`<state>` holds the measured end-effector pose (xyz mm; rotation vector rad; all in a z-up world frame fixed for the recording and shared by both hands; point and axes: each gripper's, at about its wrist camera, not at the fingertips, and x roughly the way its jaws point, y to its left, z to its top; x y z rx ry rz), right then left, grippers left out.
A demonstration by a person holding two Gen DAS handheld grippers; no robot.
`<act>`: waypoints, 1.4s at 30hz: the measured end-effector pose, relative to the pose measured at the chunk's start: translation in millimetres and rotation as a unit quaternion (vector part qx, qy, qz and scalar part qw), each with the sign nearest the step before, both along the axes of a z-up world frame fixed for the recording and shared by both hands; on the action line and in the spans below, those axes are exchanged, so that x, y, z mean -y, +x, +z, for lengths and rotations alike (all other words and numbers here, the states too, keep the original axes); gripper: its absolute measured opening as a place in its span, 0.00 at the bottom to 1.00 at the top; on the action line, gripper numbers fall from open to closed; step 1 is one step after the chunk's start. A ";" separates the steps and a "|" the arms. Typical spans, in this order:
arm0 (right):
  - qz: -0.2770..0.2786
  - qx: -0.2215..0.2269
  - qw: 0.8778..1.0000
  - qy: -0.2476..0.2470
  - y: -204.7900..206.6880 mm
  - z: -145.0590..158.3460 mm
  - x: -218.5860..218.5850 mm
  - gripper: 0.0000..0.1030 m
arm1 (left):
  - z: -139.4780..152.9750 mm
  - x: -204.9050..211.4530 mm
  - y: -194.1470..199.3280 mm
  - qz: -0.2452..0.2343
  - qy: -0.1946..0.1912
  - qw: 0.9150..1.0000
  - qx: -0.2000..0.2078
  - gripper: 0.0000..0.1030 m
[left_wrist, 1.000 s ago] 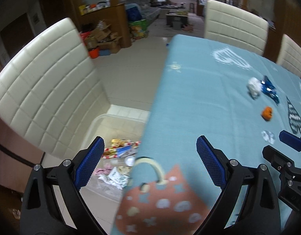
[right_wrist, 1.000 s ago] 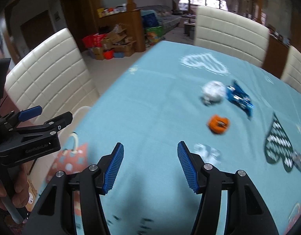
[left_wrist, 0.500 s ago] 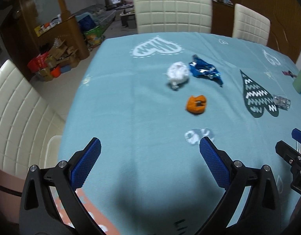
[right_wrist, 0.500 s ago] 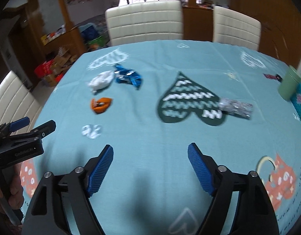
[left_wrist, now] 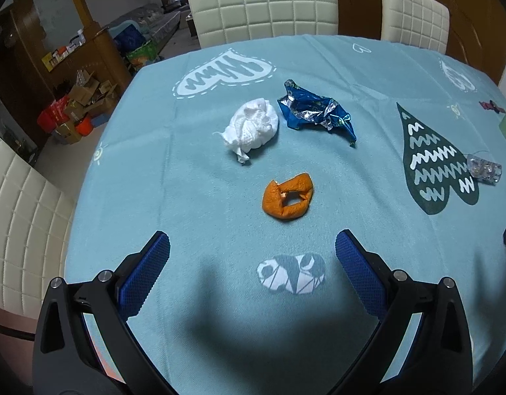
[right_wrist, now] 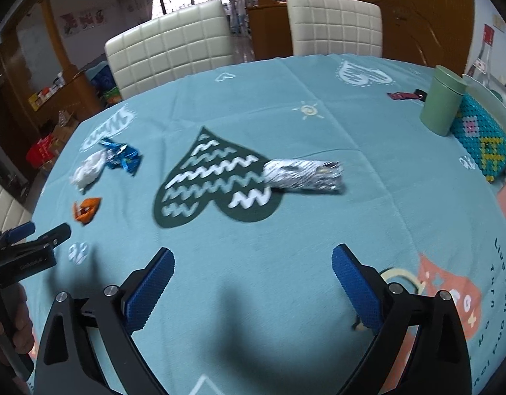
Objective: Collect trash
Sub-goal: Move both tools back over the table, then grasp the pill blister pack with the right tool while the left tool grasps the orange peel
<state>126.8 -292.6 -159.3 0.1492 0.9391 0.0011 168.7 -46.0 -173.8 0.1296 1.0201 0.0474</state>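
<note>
Both tools hang over the table (left_wrist: 147, 151), each pointing steeply down at its blue cloth. The left hand-held gripper (left_wrist: 252, 265) stands wide open and empty; the orange peel (left_wrist: 287, 196) lies just beyond it at twelve o'clock, the white tissue wad (left_wrist: 253, 126) farther on at eleven, touching the blue foil wrapper (left_wrist: 315, 108) at one. The right hand-held gripper (right_wrist: 253, 271) is opening, nothing between its jaws; a silver wrapper (right_wrist: 304, 175) lies ahead at one o'clock.
</note>
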 end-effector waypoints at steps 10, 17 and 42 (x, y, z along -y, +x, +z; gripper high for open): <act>-0.018 -0.006 1.000 -0.011 43.4 -19.3 29.7 0.91 | -27.7 12.5 34.1 0.002 0.007 1.000 -0.019 0.96; -0.017 -0.012 1.000 -0.022 67.6 -34.1 35.0 0.91 | -32.1 26.3 52.6 -0.011 -0.022 1.000 -0.009 0.74; 0.094 0.025 0.994 -0.040 50.1 -24.8 -30.9 0.69 | -9.3 15.5 41.2 -0.029 -0.077 0.997 0.000 0.25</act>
